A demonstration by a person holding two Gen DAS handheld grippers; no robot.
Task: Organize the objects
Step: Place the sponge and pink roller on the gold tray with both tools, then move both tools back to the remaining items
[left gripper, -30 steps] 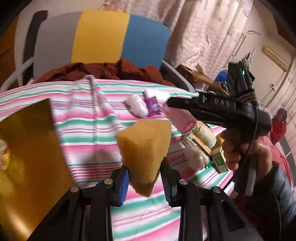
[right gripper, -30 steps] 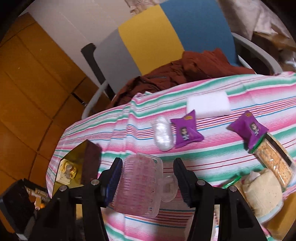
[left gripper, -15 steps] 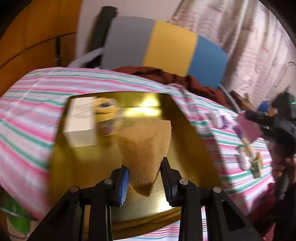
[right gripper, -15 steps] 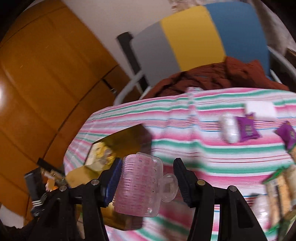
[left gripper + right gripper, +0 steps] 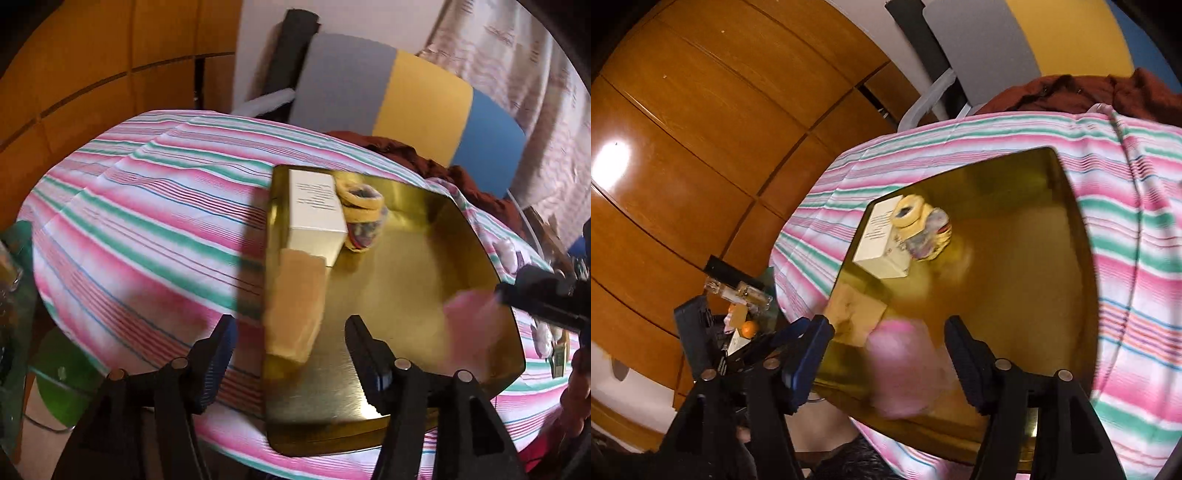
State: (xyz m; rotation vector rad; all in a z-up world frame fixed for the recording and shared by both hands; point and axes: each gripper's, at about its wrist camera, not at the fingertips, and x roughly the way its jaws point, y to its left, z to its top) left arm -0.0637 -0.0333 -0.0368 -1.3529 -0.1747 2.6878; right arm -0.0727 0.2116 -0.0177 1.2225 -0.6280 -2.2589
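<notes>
Sponge lay blurred inside the gold tray, against its left wall and just in front of the white box. Your left gripper stood with jaws wide, clear of the sponge on both sides. A yellow bundle sat beside the box at the tray's far end. Your right gripper hung over the tray's near edge with jaws wide too; the pink clip was a blur between them, and you could not tell whether either jaw touched it. Most of the tray floor to the right of the sponge and box lay bare. The tray sat on the striped cloth of the table, its near edge close to the table's own.
</notes>
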